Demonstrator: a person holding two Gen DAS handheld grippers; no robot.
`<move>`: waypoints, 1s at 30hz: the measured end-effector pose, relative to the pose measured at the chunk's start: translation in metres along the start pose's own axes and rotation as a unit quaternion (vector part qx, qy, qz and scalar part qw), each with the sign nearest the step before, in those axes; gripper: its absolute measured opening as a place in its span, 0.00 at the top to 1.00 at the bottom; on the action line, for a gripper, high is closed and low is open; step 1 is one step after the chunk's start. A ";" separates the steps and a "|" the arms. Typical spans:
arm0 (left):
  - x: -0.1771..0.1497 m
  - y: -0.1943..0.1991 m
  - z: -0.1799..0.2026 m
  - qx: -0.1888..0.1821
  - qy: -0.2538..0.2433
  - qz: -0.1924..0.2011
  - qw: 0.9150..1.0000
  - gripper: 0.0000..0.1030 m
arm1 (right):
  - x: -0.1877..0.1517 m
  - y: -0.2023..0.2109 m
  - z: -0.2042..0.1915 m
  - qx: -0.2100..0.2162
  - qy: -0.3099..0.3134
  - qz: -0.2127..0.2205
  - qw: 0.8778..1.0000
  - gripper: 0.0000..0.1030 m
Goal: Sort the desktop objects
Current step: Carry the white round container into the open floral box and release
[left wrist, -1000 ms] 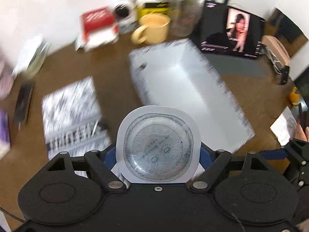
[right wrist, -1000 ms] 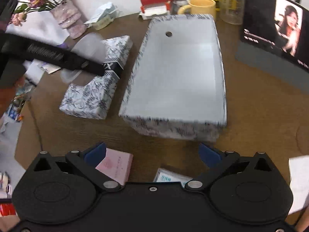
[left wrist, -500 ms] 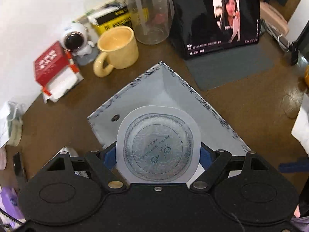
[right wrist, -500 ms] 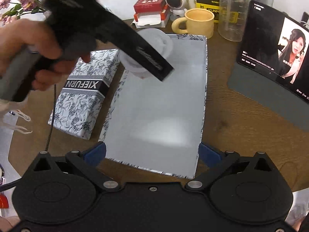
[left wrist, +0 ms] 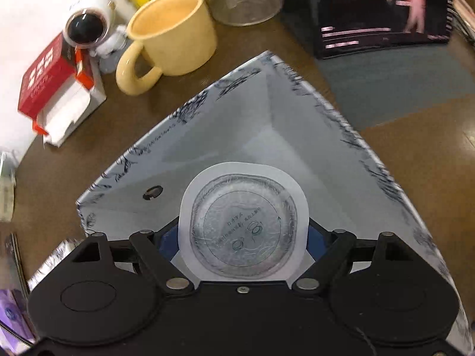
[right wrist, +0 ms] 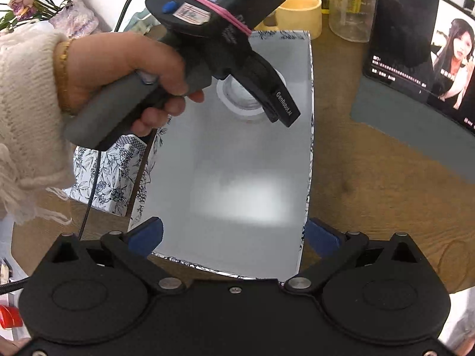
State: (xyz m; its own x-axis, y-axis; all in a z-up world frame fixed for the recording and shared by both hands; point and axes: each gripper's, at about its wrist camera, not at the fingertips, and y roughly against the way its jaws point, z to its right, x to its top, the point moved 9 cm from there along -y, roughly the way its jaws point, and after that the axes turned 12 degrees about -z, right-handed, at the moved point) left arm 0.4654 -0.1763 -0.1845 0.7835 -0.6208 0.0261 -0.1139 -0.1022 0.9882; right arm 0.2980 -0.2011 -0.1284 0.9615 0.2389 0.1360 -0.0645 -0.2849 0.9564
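Now | left tongs [left wrist: 243, 234] clamp sealed cup [left wrist: 243, 225] over open box [left wrist: 297, 148] | right tongs [right wrist: 234, 234] wide, empty

a playing tablet [right wrist: 421, 56] stands propped on the brown desk [right wrist: 371, 184] by dried flowers [right wrist: 26, 0].

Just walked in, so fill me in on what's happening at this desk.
A person is sorting desk items with a handheld gripper in each hand. The left gripper is shut on a small sealed plastic cup with a foil lid and holds it over the far end of the open floral-print storage box, inside its walls. The box looks otherwise empty. The right gripper is open, holding nothing, at the box's near edge. The box's floral lid lies beside it, and a yellow mug stands behind.
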 end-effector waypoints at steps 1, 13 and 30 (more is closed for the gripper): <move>0.001 -0.004 -0.001 -0.002 0.011 -0.002 1.000 0.22 | 0.000 -0.001 0.001 -0.003 0.000 0.002 1.000 0.00; 0.007 -0.022 -0.012 0.014 0.053 -0.004 0.998 0.22 | -0.003 0.002 -0.001 -0.013 -0.001 0.009 1.000 0.00; 0.016 -0.015 -0.017 0.013 0.051 0.011 0.999 0.16 | -0.004 -0.001 0.006 -0.028 -0.011 0.010 1.000 0.00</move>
State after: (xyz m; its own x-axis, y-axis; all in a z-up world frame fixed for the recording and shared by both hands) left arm 0.4905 -0.1714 -0.1960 0.8390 -0.5403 0.0651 -0.1471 -0.1100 0.9830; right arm 0.2957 -0.2069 -0.1313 0.9654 0.2135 0.1494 -0.0973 -0.2367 0.9667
